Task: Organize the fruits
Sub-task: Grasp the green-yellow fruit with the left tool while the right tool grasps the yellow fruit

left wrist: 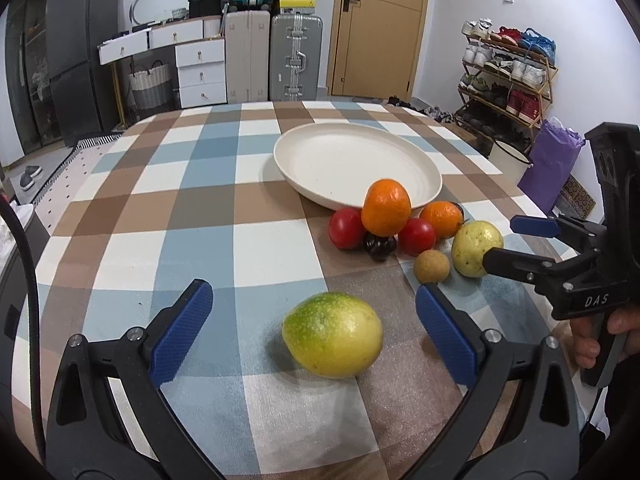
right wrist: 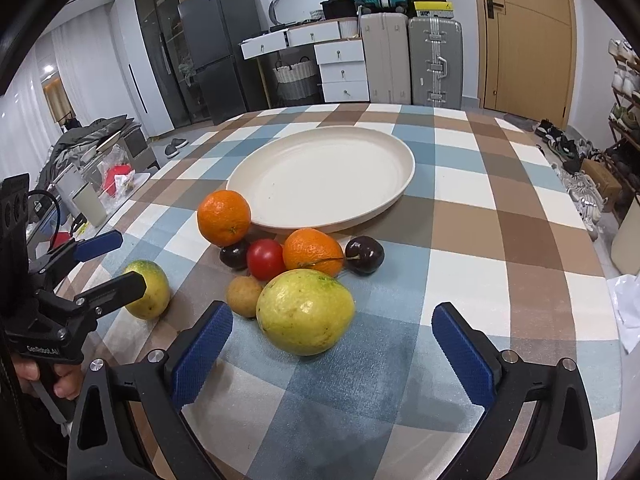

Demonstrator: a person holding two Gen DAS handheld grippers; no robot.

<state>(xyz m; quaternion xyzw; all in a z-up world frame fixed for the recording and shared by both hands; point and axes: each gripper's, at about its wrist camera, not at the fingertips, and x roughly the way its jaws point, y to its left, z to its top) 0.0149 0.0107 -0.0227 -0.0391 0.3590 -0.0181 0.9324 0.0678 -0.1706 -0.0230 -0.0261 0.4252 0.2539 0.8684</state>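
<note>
Left wrist view: left gripper point(left wrist: 314, 332) wide open, empty; green-yellow passion fruit point(left wrist: 332, 336) between the jaws, long axis crosswise. Plate point(left wrist: 304, 138) well ahead.

Right wrist view: right gripper point(right wrist: 332, 350) wide open, empty; yellow passion fruit point(right wrist: 305, 312) just ahead, left of centre.

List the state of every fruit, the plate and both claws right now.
Plate: empty, on the table.
Left claw: open around the green-yellow fruit, not touching.
Right claw: open, just short of the yellow fruit.
Oranges, tomatoes, cherries, small brown fruit: clustered beside the plate, not on it.
</note>
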